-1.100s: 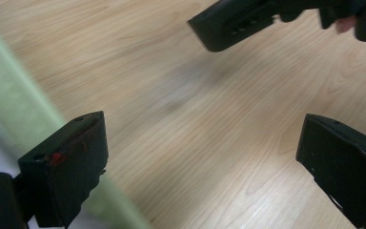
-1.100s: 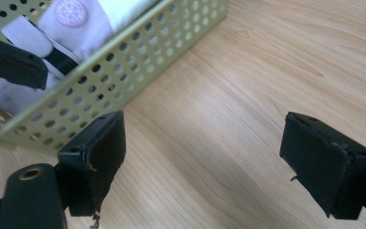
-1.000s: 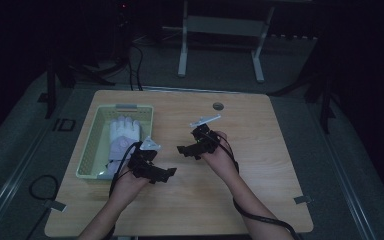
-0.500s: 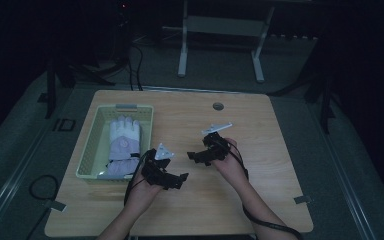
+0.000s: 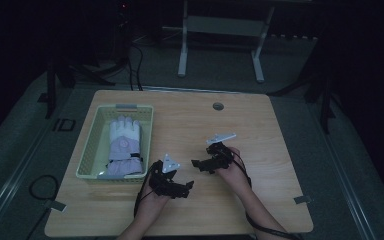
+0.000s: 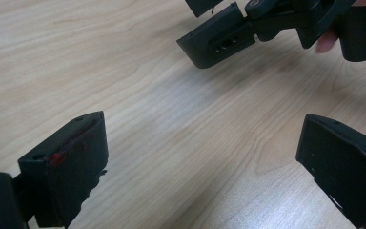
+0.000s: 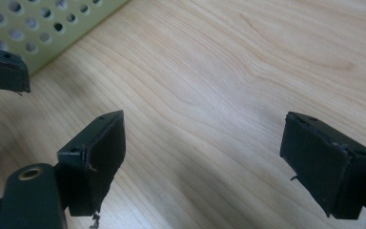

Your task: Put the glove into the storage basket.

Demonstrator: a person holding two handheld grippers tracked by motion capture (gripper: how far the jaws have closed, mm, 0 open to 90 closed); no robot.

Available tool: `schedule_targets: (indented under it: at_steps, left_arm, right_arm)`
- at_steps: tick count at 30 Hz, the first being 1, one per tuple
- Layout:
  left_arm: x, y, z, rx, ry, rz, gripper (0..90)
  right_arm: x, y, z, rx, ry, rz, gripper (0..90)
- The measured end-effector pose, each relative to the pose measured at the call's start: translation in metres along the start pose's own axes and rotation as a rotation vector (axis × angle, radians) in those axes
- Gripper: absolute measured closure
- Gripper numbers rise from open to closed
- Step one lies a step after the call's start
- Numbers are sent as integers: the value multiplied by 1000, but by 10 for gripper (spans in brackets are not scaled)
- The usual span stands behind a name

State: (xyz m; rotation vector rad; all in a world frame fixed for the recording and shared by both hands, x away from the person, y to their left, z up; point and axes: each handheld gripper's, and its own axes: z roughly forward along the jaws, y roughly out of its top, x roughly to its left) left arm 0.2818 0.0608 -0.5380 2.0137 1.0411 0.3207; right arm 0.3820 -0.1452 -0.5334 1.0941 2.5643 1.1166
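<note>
Grippers face each other above bare wood near the table's (image 5: pixel 260 125) front middle. The left gripper (image 5: pixel 184 187) and the right gripper (image 5: pixel 199 164) both have jaws spread wide, grasping nothing. A white glove (image 5: pixel 124 145) lies flat inside the green basket (image 5: pixel 91 150) on the table's left side, just left of the left gripper.

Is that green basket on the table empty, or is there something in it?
Not empty. The green basket holds a white glove lying flat inside it, fingers pointing away from the person, as the high view shows.
</note>
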Motion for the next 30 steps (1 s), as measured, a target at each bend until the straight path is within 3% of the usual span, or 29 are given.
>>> schedule_targets:
  at_steps: [10, 11, 13, 16, 19, 30]
  left_arm:
    - [-6, -10, 8, -25, 24, 55, 33]
    - [-8, -12, 11, -27, 26, 89, 32]
    - [-10, -14, 12, -32, 27, 105, 32]
    - [-10, -17, 14, -41, 24, 106, 32]
    - [-10, -19, 15, -41, 26, 114, 32]
    - [-11, -26, 14, -57, 65, 106, 32]
  right_arm:
    - [-7, -19, 1, -10, 10, -49, 150]
    - [-9, -25, 0, -17, 13, -47, 140]
    - [-10, -27, 0, -25, 14, -47, 140]
    - [-11, -31, -1, -29, 12, -43, 140]
    - [-14, -39, -6, -74, 4, -40, 140]
    - [-20, -47, -9, -71, -20, -51, 140]
